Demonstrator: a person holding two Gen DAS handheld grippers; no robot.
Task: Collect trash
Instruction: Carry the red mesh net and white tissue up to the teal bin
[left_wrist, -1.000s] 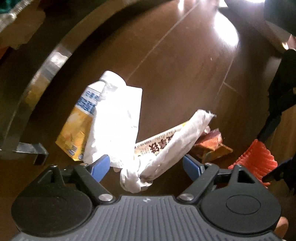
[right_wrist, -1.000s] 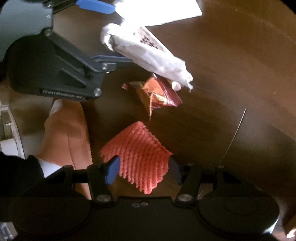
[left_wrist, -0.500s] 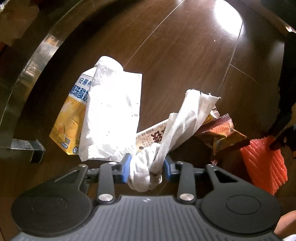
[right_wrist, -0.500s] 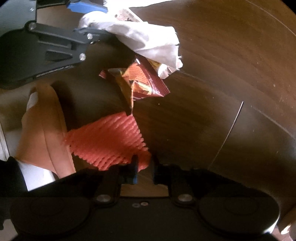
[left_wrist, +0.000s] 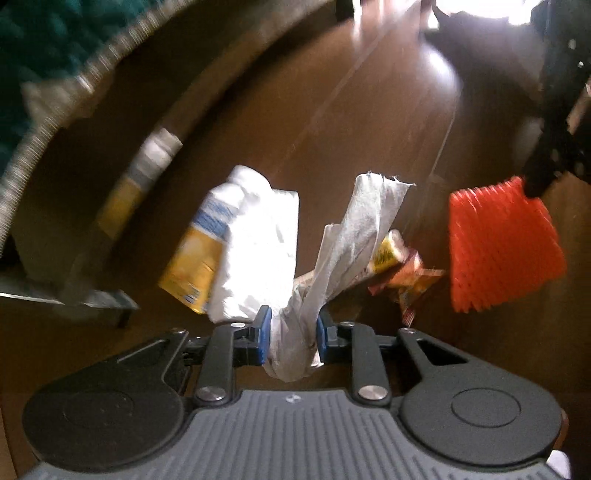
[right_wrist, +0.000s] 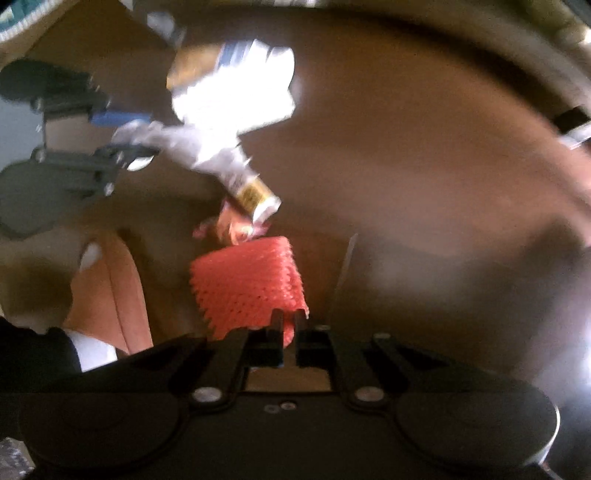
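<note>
Both my grippers have just closed and lifted off the floor (left_wrist: 369, 122), my left gripper (left_wrist: 291, 334) clenched on the twisted tissue (left_wrist: 354, 236) and my right gripper (right_wrist: 290, 334), at three o'clock, pinching the red foam net (right_wrist: 247, 284), so both go binward next.

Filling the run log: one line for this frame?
left gripper: shut on twisted tissue | right gripper: shut on red foam net | both lifted off floor

Black gripper (left_wrist: 291, 334) with blue pads (left_wrist: 263, 332), silver screws, ribbed grey housing.
</note>
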